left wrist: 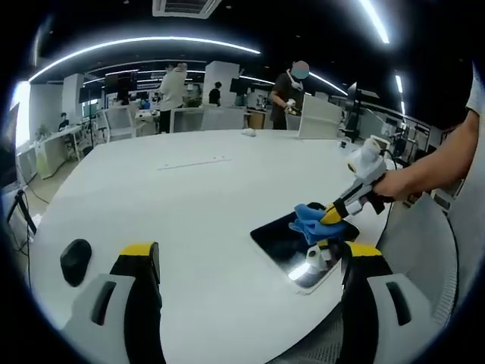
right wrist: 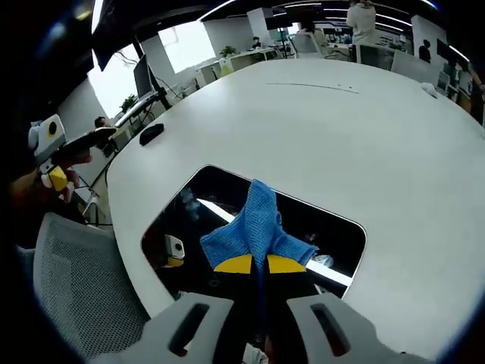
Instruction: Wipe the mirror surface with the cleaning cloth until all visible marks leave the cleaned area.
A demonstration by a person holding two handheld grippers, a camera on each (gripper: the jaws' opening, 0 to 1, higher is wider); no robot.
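Right gripper view showed the dark rectangular mirror with rounded corners (right wrist: 227, 220) lying flat near the rim of the large white oval table (right wrist: 341, 129), its long axis running from the view's upper left to its lower right, one long side close to the table edge. On its glass lay the crumpled blue cleaning cloth (right wrist: 256, 227), drawn into a peak that pointed away from the camera, its wide end at the jaw tips. The right gripper (right wrist: 255, 265) had its yellow-tipped jaws closed together on the near edge of the cloth, pinching it against the mirror. In the left gripper view the same gripper (left wrist: 331, 213) reached in from the right in a person's hand (left wrist: 394, 184), tips down on the cloth (left wrist: 311, 221) over the mirror (left wrist: 292, 246). The left gripper (left wrist: 246, 250) hung above the table with its jaws spread wide and nothing between them. A small black oval object (left wrist: 75, 261) sat near the table edge, well apart from the mirror. A grey mesh chair back (right wrist: 68, 296) stood beside the table, and behind it lay an open office with desks, strip lights and people standing
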